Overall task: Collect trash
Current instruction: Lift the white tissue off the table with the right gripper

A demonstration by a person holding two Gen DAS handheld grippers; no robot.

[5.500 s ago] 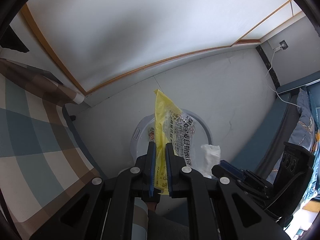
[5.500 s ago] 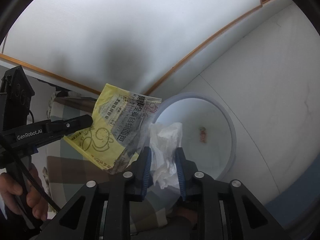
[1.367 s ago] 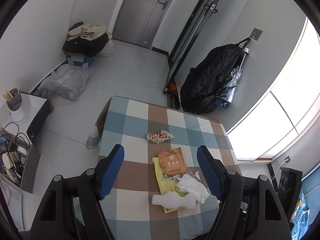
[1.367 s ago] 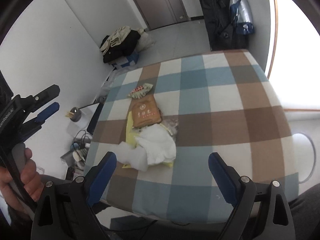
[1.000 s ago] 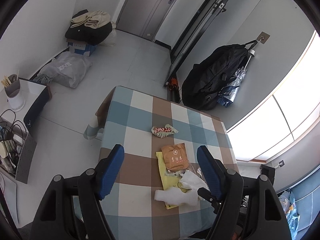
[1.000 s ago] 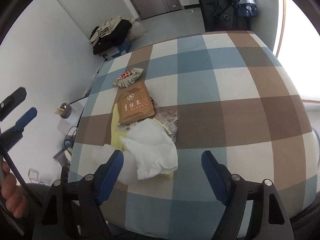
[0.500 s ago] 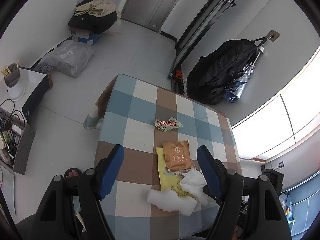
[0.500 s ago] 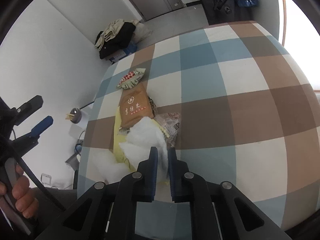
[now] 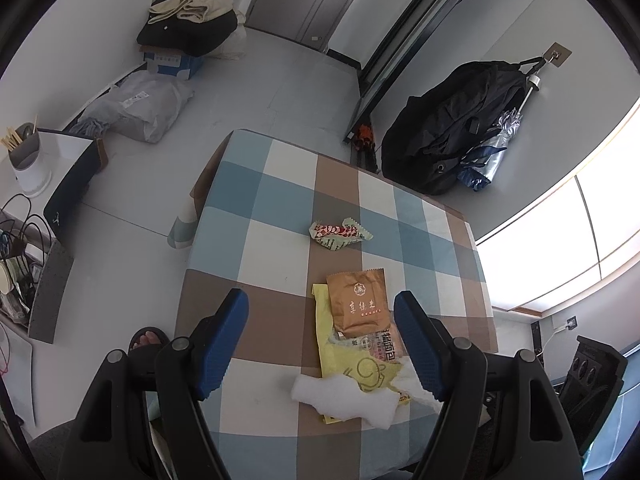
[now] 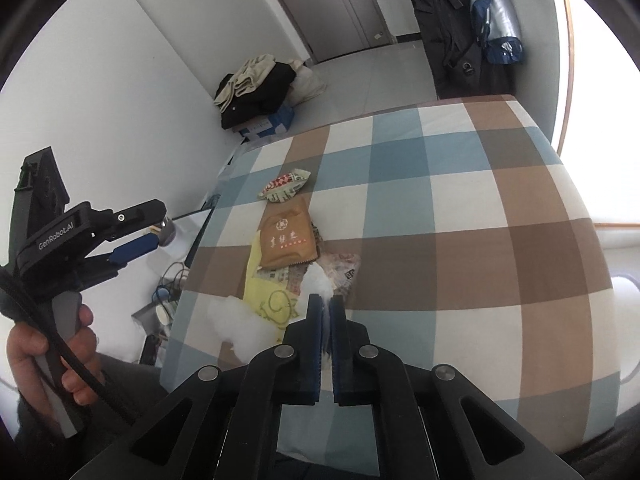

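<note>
The white tissue is pinched between the pads of the right gripper, whose jaws have just been closing onto it. It sticks up just ahead of the fingertips, over the near edge of the checked table. The hold looks thin — soft paper could tear or slide free on the way to a bin.

Just left of that claw lies a second white wad, and directly ahead the yellow bag with the brown packet on top; beyond those, the red-and-green wrapper. The tissue seems to touch the bag, so a quick pull might drag it off the edge.

The left gripper hangs released, jaws wide, with the packet and bag ahead between its fingers — it holds nothing.
</note>
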